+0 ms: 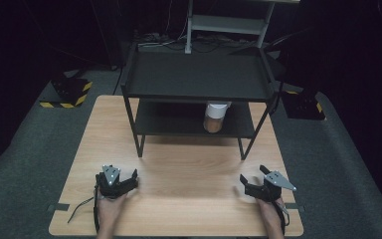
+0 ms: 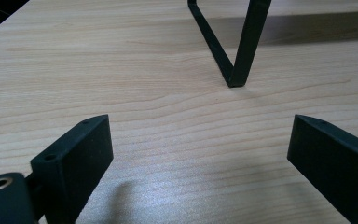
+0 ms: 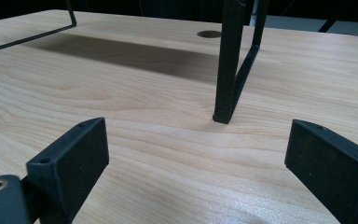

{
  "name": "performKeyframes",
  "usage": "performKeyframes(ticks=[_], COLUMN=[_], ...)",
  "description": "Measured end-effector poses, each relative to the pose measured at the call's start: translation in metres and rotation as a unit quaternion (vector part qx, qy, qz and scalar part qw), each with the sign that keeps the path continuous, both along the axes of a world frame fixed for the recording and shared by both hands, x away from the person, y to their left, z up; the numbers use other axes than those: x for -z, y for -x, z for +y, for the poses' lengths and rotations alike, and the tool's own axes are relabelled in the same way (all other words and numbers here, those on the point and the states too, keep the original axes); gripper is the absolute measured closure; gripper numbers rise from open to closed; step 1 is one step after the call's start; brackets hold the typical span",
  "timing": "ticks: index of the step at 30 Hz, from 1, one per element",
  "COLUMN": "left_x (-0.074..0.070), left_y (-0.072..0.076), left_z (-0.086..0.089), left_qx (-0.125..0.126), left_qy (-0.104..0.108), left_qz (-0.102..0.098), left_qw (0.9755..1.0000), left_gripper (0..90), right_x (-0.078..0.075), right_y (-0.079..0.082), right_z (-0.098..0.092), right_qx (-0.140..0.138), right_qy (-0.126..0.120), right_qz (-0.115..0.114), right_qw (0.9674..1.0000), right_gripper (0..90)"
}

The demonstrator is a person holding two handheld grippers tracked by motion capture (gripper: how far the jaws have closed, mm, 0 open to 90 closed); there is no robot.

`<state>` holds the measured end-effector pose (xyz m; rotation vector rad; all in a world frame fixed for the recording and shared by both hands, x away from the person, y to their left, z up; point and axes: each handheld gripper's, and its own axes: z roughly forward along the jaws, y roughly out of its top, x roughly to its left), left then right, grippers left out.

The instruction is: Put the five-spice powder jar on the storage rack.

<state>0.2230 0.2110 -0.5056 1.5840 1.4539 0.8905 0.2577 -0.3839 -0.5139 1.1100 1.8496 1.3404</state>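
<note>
A black two-tier metal shelf (image 1: 197, 82) stands on the far half of the wooden table (image 1: 179, 164). On its lower tier sits a jar (image 1: 214, 117) with a white lid and brownish contents. My left gripper (image 1: 129, 180) rests low near the table's front left, open, nothing between its jaws. My right gripper (image 1: 251, 183) rests at the front right, also open and empty. The left gripper view shows a shelf leg (image 2: 240, 56) ahead of the spread jaws of my left gripper (image 2: 200, 154). The right gripper view shows another shelf leg (image 3: 228, 70) in front of my right gripper (image 3: 196, 158).
A round hole (image 3: 209, 34) shows in the tabletop beyond the shelf leg. Grey carpet surrounds the table. Yellow-and-black striped bases (image 1: 67, 92) stand on the floor at the back left and back right (image 1: 303, 105). A pale metal frame (image 1: 229, 25) stands behind the shelf.
</note>
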Motion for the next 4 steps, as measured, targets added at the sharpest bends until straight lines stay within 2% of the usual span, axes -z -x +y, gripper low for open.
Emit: performKeyframes(ticks=[4], left_x=[0.0002], left_y=[0.0002], left_z=[0.0001], left_qx=[0.0], left_qy=[0.0], left_qz=[-0.001], left_qw=[1.0], left_gripper=[7.0], right_x=[-0.0001], right_y=[0.0001], right_z=[0.0002], right_qx=[-0.001], right_qy=[0.002], right_qz=[0.0], right_qw=[1.0], right_gripper=[5.7])
